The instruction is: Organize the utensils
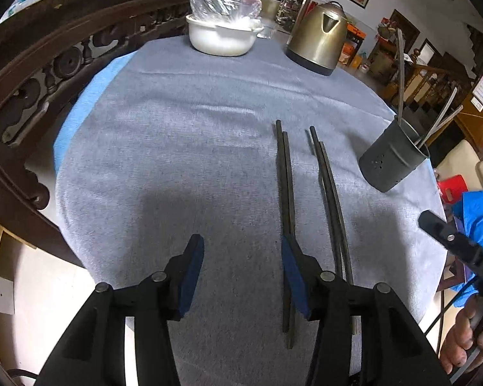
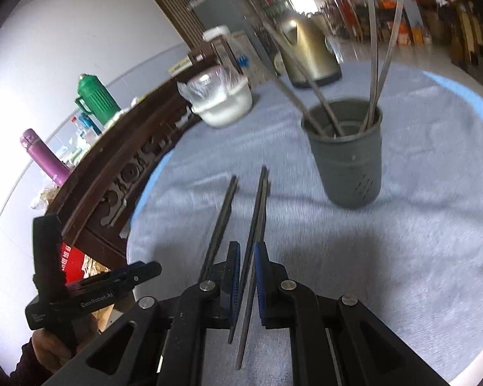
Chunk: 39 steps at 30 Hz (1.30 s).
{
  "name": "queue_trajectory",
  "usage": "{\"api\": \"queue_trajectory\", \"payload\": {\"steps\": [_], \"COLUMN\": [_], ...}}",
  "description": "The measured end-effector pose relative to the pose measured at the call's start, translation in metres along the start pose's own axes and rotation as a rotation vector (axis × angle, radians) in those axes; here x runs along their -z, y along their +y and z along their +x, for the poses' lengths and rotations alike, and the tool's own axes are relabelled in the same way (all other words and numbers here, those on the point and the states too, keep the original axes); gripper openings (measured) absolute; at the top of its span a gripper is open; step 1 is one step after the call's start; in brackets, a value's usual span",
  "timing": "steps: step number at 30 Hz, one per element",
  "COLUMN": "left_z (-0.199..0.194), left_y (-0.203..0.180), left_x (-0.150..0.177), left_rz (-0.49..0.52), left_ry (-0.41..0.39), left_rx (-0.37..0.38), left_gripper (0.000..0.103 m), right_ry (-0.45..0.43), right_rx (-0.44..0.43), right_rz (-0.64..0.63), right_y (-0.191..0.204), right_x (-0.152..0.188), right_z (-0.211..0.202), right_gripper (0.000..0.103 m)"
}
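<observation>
Two pairs of dark chopsticks lie side by side on the grey cloth, the left pair point(image 1: 286, 193) and the right pair point(image 1: 330, 193). My left gripper point(image 1: 241, 247) hangs open over the cloth, its right pad point(image 1: 294, 276) overlapping the left pair. My right gripper point(image 2: 248, 246) hovers shut, and the right pair point(image 2: 259, 206) shows through the narrow slit between its pads. In the left wrist view the right gripper point(image 1: 428, 220) sits off to the right, apart from the chopsticks. The dark holder cup point(image 2: 347, 167) holds several metal chopsticks.
A brass kettle point(image 1: 318, 38) and a white bowl point(image 1: 220, 37) covered in plastic stand at the table's far side. Carved dark wooden furniture point(image 1: 32, 74) curves along the left edge. A green flask point(image 2: 96, 96) and a purple bottle point(image 2: 45, 157) stand beyond it.
</observation>
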<state>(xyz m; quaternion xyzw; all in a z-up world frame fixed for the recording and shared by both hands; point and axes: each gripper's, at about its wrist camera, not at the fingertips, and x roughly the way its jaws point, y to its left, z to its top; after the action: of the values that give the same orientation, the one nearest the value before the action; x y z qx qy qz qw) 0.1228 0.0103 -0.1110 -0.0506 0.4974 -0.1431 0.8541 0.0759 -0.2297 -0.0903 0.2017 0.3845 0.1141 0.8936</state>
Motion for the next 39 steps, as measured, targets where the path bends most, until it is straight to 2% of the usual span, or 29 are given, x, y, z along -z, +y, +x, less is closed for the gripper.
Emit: {"api": "queue_trajectory", "payload": {"steps": [5, 11, 16, 25, 39], "left_z": [0.013, 0.032, 0.044, 0.056, 0.072], "left_y": [-0.007, -0.009, -0.011, -0.016, -0.016], "left_x": [-0.010, -0.022, -0.025, -0.037, -0.047], "left_rz": [0.037, 0.073, 0.086, 0.105, 0.103], "left_ry": [0.016, 0.047, 0.081, 0.092, 0.092], "left_rx": [0.021, 0.031, 0.067, 0.083, 0.058], "left_gripper": [0.052, 0.052, 0.052, 0.052, 0.052], "right_ry": [0.065, 0.108, 0.131, 0.125, 0.131], "right_rx": [0.012, 0.035, 0.047, 0.076, 0.136], "right_rz": [0.021, 0.036, 0.048, 0.049, -0.010], "right_y": [-0.003, -0.004, -0.005, -0.006, 0.001], "right_x": [-0.002, -0.008, -0.012, -0.016, -0.016], "right_z": [0.025, 0.056, 0.073, 0.087, 0.103], "right_gripper": [0.011, 0.011, 0.011, 0.011, 0.011]}}
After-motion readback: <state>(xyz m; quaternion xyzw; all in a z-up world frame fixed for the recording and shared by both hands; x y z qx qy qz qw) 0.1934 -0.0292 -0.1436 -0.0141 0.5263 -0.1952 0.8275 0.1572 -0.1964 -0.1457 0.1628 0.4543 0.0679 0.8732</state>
